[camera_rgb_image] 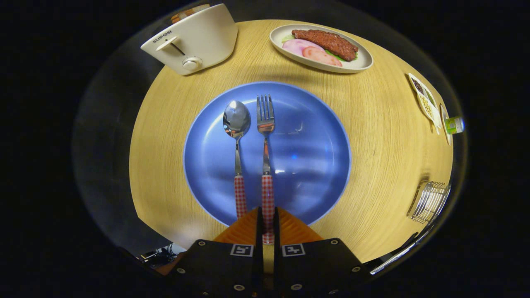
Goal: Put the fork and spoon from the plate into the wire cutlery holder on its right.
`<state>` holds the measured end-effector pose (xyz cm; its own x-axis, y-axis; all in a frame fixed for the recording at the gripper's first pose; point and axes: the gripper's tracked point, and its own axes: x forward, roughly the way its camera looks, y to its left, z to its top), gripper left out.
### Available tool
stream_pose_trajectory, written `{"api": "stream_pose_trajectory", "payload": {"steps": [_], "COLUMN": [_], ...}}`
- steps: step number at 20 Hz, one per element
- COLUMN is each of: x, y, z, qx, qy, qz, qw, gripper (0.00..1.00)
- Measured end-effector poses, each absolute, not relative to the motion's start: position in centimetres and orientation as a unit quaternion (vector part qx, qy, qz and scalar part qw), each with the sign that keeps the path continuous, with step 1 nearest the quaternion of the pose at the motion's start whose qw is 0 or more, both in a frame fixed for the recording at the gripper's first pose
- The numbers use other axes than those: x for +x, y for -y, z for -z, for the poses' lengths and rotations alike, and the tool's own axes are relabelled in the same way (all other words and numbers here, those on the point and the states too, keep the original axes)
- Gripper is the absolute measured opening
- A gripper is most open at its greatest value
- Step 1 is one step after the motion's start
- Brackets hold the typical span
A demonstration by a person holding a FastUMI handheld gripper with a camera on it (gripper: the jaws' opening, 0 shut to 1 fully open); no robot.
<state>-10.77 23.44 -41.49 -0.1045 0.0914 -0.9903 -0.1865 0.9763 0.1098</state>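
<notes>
Tongs apparently clamp fork; spoon alongside.

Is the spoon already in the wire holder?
No. The spoon lies on the blue plate beside the fork, whose handle the claw grips.

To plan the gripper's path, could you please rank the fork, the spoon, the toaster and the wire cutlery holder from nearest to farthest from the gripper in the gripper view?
1. Fork: its checked handle lies between the gripper fingers, which are closed on it.
2. Spoon: just left of the fork on the blue plate.
3. Wire cutlery holder: off to the right on the table.
4. Toaster: far beyond the plate, to the left.
</notes>
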Motion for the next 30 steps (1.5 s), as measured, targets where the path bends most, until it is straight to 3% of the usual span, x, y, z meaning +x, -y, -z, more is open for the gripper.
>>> {"api": "stream_pose_trajectory", "payload": {"steps": [5,16,21,30], "x": [-10.1,-13.7,-15.7,-17.4], "y": [-18.6,3.8,9.4,11.6], "z": [36.9,29.6,28.6,30.1], "qx": [-0.006,-0.032,-0.039,-0.035], "qy": [-0.718,-0.709,-0.730,-0.762], "qz": [-0.080,0.011,0.002,-0.036], "qw": [0.691,0.704,0.682,0.645], "gripper": [0.10,0.11,0.11,0.11]}}
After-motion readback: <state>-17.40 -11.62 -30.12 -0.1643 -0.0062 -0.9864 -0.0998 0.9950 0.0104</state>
